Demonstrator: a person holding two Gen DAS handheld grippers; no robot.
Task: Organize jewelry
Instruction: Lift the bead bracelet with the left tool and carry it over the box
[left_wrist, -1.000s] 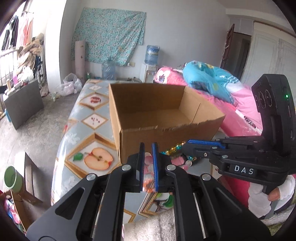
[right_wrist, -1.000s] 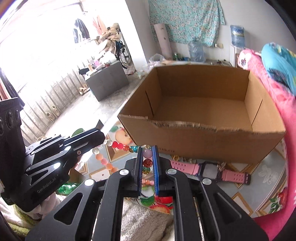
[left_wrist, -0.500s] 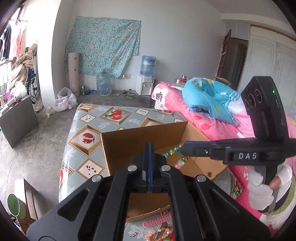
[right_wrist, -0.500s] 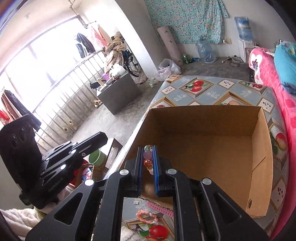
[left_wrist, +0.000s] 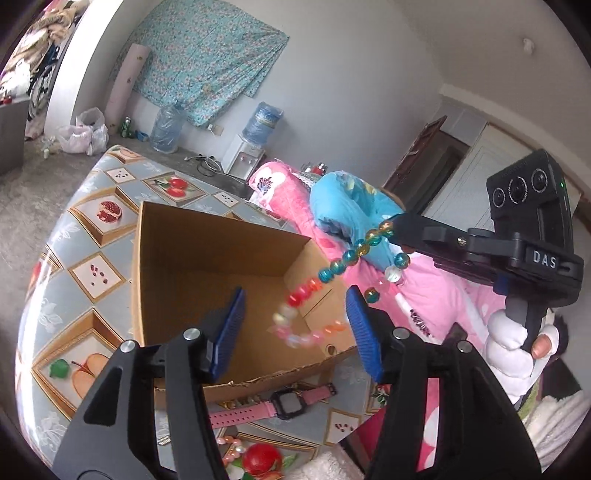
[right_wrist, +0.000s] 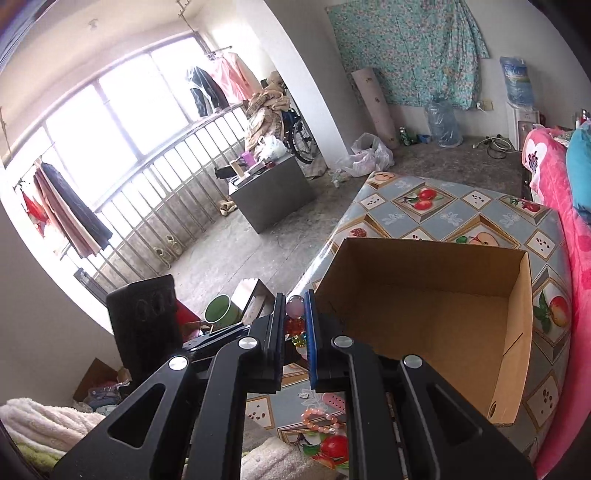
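Necklace (left_wrist: 334, 266): glossy multicoloured round beads

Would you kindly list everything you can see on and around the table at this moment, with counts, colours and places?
Cardboard box: one, brown, open and empty, on the table.
Bead necklace: one, multicoloured, hanging from the right gripper over the box.
Watch: one, pink strap with dark case, on the table in front of the box.
Bead bracelet: one, pink-orange, on the table near the watch.
Table: one, grey fruit-print cover.
Bedding: pink and blue, beside the table.
Water bottles: two, blue, by the far wall.
Left gripper: black with blue pads, jaws opening, nothing gripped.
Right gripper: black, shut on the necklace.
Hand: white-gloved, holding the right gripper.
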